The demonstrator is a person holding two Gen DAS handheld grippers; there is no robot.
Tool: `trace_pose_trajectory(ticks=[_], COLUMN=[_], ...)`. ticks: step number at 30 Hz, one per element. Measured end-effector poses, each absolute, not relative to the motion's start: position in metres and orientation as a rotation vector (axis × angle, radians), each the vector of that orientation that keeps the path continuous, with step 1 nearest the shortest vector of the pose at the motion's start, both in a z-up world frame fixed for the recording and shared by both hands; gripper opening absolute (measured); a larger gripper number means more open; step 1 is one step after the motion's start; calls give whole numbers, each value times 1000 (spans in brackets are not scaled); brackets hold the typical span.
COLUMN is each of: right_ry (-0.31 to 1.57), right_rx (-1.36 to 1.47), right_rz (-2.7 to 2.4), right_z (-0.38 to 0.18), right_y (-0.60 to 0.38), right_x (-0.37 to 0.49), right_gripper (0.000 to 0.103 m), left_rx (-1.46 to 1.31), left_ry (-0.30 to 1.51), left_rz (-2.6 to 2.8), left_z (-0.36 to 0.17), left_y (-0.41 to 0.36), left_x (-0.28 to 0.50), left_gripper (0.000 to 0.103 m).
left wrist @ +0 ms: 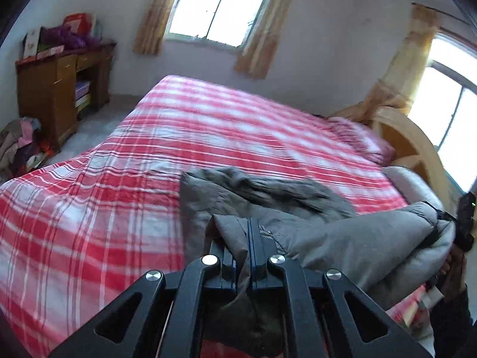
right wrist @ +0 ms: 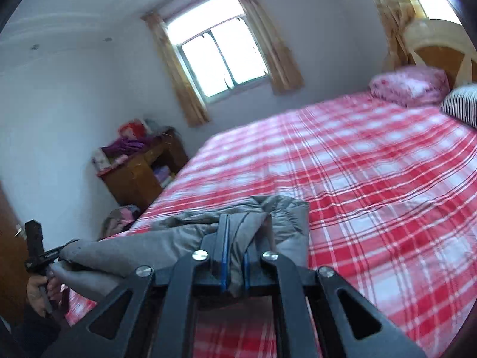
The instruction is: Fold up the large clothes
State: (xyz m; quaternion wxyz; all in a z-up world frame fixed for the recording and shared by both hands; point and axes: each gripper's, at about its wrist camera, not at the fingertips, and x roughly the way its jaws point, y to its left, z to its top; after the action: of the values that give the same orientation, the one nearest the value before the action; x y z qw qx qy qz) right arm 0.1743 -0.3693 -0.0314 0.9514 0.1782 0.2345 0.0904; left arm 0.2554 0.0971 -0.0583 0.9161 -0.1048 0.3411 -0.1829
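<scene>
The bed (right wrist: 372, 164) fills most of the room, spread with a red and white plaid cover, its pale wooden headboard (right wrist: 441, 44) at the far right under a curtained window (right wrist: 220, 59). A pink pillow (right wrist: 411, 85) and a striped one (right wrist: 462, 104) lie at the head, and a brown wooden desk (left wrist: 59, 89) piled with odds and ends stands against the far wall, with a heap of clothes (left wrist: 21, 146) on the floor beside it. At the near edge of the bed lies the grey padded coat (left wrist: 268, 200), part of it resting bunched on the plaid cover and the near part lifted and stretched between the two tools. The left gripper (left wrist: 243, 238) has its fingers closed narrow on a fold of the grey cloth, which hangs down through them. The right gripper (right wrist: 235, 238) is likewise pinched tight on a bunched part of the coat, and each one shows at the edge of the other's view with a hand wrapped round its handle. To my eye this is the carrying-over step of a fold: the held edge is up off the bed and taut between the grips. The next move seems to call for both hands travelling forward together, level, laying the held edge over the part on the bed so the thick padding does not slump sideways, and only then letting go.
</scene>
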Motion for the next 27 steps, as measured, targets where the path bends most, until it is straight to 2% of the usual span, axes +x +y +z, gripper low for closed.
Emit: trace_pose_trajectory(ticks=[5,8,9,10,11,12,15,16,18,20,22,24,27], right_ry=[538,571,579,596,608,623,658,660,679,657,594,569,575], right_rx=[383,370,365,360,355,347,305,300,312,300,265,228,141], right_rz=[100,56,44,27,13,-5,-55,-66,-76,-122,-190,-191,-95], right_z=[-60,-78,-82,-90,-95,-102,-117,-119,-124,-118,-105,-95,-93], right_y=[-372,-373,-374,-375,-376,-378,-375,-374,-373,-368,-357,-341,-294], right_x=[252,290,300,315,324,333,360,365,383,385,373,359,331], right_gripper=[9,9,9,9,9,9,9,14,33,74,84,85,87], left_rx=[-186,-157,-137,-108,-98,-102,-122,-120,-88,-21,56,114,279], left_ry=[720,736,725,702,673,635,618,613,600,565,481,423,355], left_rz=[-269,-194,-158,-91,-46,-7,78,137,228,318,338,288,213], left_z=[-82,-93,-93,-93,-91,-91,-94,-95,-94,-87,-80,-78,-89], left_y=[84,80,81,83,87,92,98,97,90,75,53,29,-19], left_x=[325,351,355,361,364,366,373,372,367,359,340,324,307], left_gripper=[13,24,42,67,76,83,84,84,84,84,88,95,97])
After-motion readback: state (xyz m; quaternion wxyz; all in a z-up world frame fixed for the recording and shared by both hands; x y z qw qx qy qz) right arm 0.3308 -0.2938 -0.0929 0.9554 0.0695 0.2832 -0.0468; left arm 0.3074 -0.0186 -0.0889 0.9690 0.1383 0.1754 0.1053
